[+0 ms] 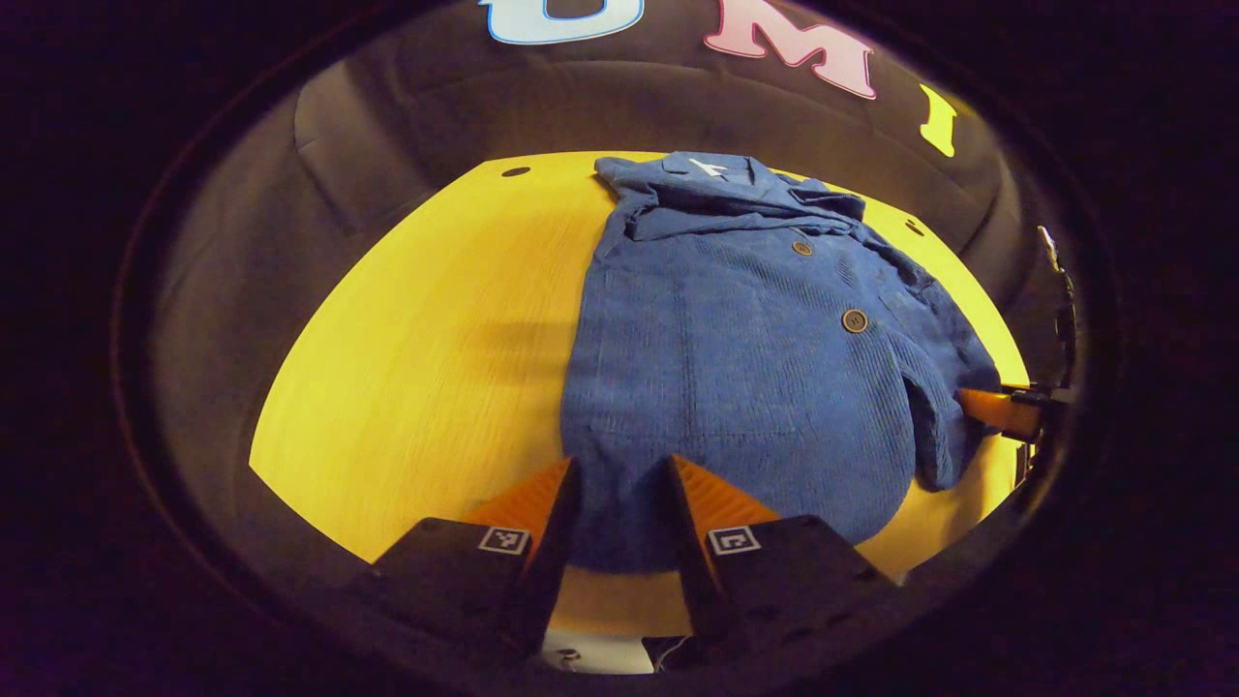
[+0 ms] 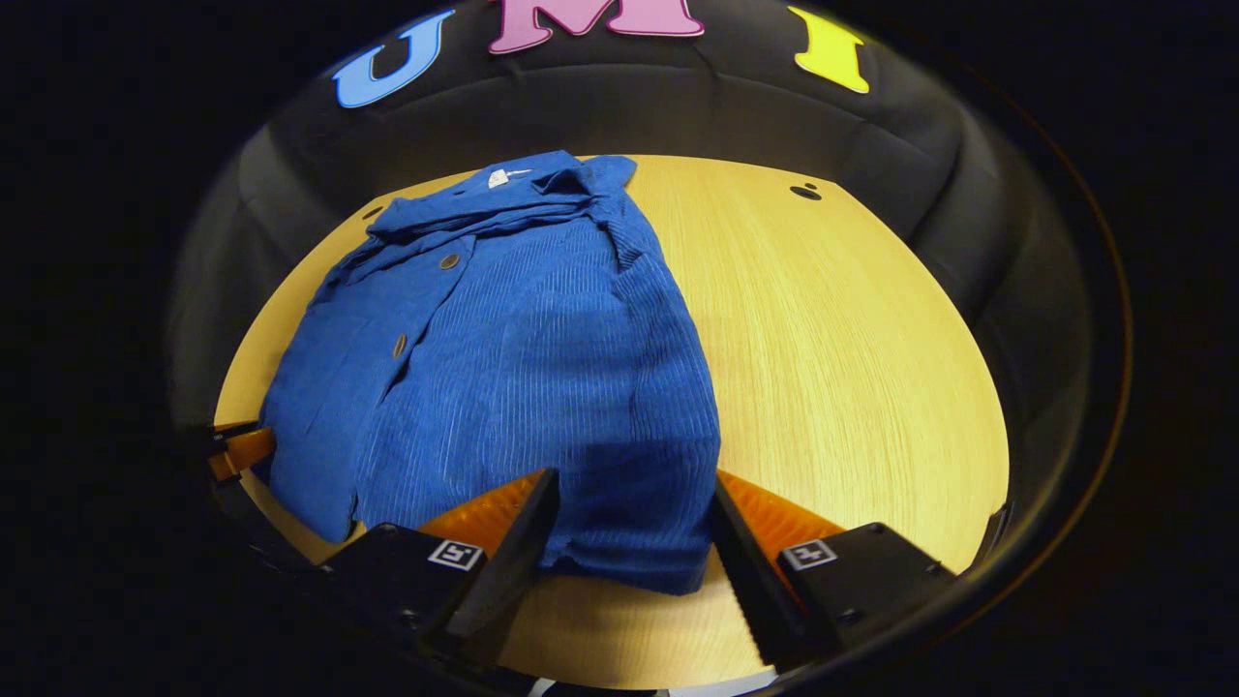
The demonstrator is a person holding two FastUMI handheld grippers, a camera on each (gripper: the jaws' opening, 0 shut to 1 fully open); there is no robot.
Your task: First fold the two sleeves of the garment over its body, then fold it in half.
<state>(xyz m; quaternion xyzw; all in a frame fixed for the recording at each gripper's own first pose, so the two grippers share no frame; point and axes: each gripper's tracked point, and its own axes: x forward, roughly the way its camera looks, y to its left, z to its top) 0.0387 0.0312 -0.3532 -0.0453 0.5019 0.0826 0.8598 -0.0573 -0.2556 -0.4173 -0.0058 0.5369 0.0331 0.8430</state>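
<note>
A blue corduroy jacket (image 1: 736, 368) (image 2: 503, 368) lies flat on the yellow wooden table (image 1: 426, 348) (image 2: 852, 339), collar (image 1: 707, 179) at the far end, buttons facing up. One sleeve (image 1: 934, 407) lies folded along the body's edge. My left gripper (image 1: 621, 474) is open at the near hem, a finger on each side of the cloth. My right gripper (image 2: 634, 484) stands open astride the hem's other corner. Each gripper also shows small at the far side of the other's view, the right gripper (image 1: 997, 411) and the left gripper (image 2: 237, 450) both at the jacket's edge.
The black cloth wall curves round the back of the table. Small dark holes (image 1: 516, 171) (image 2: 805, 192) mark the tabletop near its far edge. Bare wood stretches to either side of the jacket.
</note>
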